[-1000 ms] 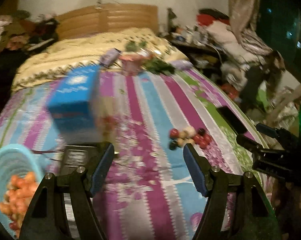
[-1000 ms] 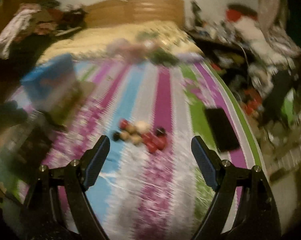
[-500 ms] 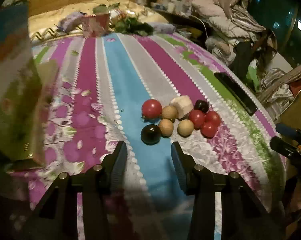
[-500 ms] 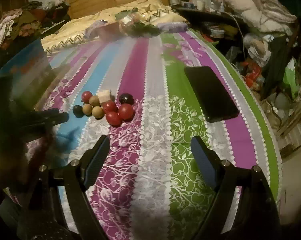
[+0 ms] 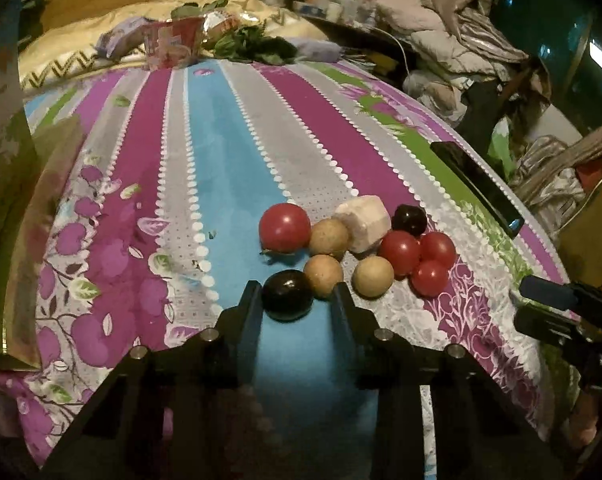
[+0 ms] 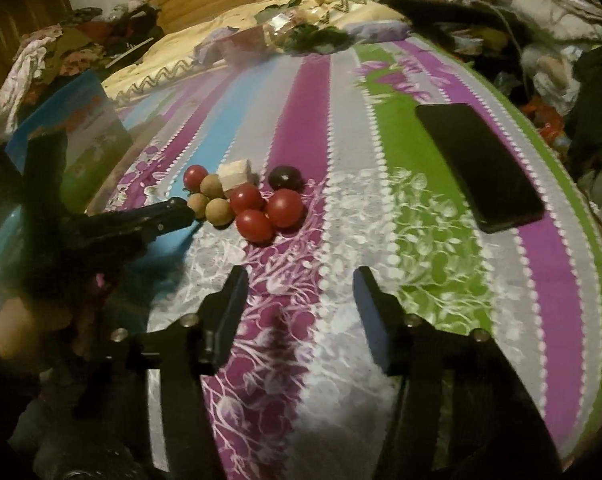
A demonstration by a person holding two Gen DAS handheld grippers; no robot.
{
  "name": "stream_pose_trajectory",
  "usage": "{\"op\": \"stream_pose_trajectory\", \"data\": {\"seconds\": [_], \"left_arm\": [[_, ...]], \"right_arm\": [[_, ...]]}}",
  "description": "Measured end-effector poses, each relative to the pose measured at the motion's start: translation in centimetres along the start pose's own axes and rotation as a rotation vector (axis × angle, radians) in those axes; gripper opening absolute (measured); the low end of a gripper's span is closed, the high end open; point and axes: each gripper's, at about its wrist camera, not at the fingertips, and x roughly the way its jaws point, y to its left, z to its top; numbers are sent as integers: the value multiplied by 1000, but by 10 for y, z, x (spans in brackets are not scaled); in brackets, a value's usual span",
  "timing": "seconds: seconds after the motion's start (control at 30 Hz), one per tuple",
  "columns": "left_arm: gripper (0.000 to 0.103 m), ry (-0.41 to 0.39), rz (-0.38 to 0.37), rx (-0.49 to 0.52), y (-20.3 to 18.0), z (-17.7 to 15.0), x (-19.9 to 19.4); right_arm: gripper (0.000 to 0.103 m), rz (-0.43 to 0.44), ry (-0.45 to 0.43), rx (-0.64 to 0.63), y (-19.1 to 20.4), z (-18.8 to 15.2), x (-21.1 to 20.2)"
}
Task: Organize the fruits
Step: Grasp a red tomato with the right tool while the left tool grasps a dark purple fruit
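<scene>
A cluster of small fruits lies on the striped bedspread: several red tomatoes (image 5: 285, 227), three tan round fruits (image 5: 373, 276), a pale cut chunk (image 5: 364, 222) and two dark plums. My left gripper (image 5: 297, 294) is open, its fingers on either side of the near dark plum (image 5: 287, 295), with a gap on the right side. My right gripper (image 6: 301, 284) is open and empty, low over the bedspread, short of the cluster (image 6: 245, 200). The left gripper (image 6: 173, 208) reaches into the cluster from the left in the right wrist view.
A black phone (image 6: 477, 164) lies on the bed's right side, also in the left wrist view (image 5: 477, 184). A blue box (image 6: 73, 128) stands left. Packets and leafy greens (image 5: 253, 44) lie at the far end. A clutter of clothes lies beyond the right edge.
My left gripper moved forward and down to the fruits and its fingers now flank the near dark plum. My right gripper came lower and narrowed a little.
</scene>
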Motion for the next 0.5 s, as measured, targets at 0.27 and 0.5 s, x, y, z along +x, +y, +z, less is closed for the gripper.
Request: {"op": "stream_pose_trajectory", "data": {"seconds": [0.27, 0.5], "left_arm": [[25, -23, -23, -59, 8, -14, -23], [26, -11, -23, -74, 13, -17, -18]], "right_arm": [[44, 89, 26, -18, 14, 13, 30], [45, 54, 46, -27, 23, 17, 52]]}}
